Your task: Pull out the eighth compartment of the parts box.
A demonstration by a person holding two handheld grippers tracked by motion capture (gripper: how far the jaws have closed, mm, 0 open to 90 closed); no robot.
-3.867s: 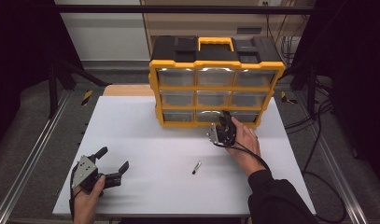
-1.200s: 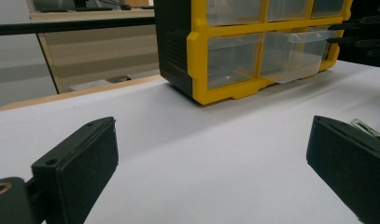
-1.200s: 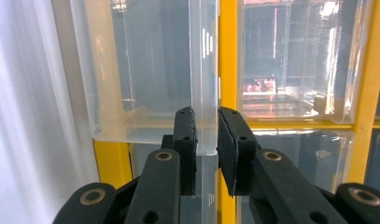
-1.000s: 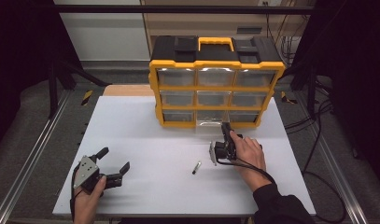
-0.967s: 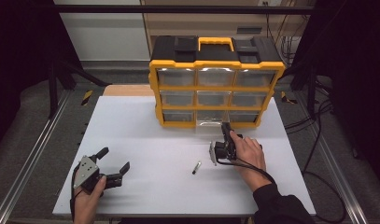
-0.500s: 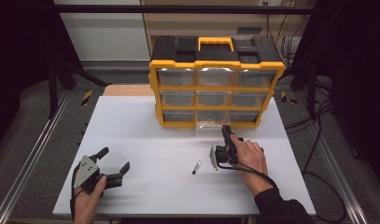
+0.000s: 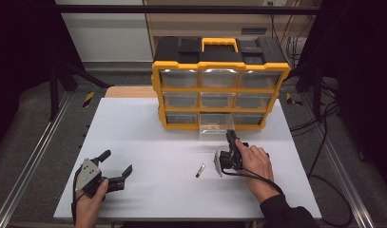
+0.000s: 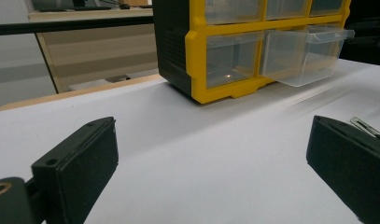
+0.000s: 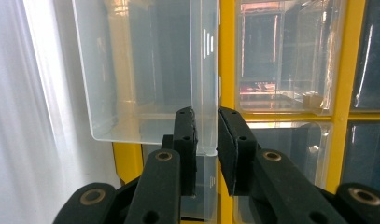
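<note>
White table (image 7: 148, 137); clear drawer (image 7: 217, 124) pulled out lengthwise toward person.

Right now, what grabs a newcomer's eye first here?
The yellow-and-black drawer cabinet at the table's far side, with one clear drawer pulled out of its bottom row. The right gripper sits just in front of that drawer, jaws nearly together beside its wall. A small clip lies near mid-table; the left gripper rests open, front left.

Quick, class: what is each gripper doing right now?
Left gripper: open, holding nothing.
Right gripper: jaws nearly closed around the front wall of the pulled-out clear drawer; contact cannot be told.
</note>
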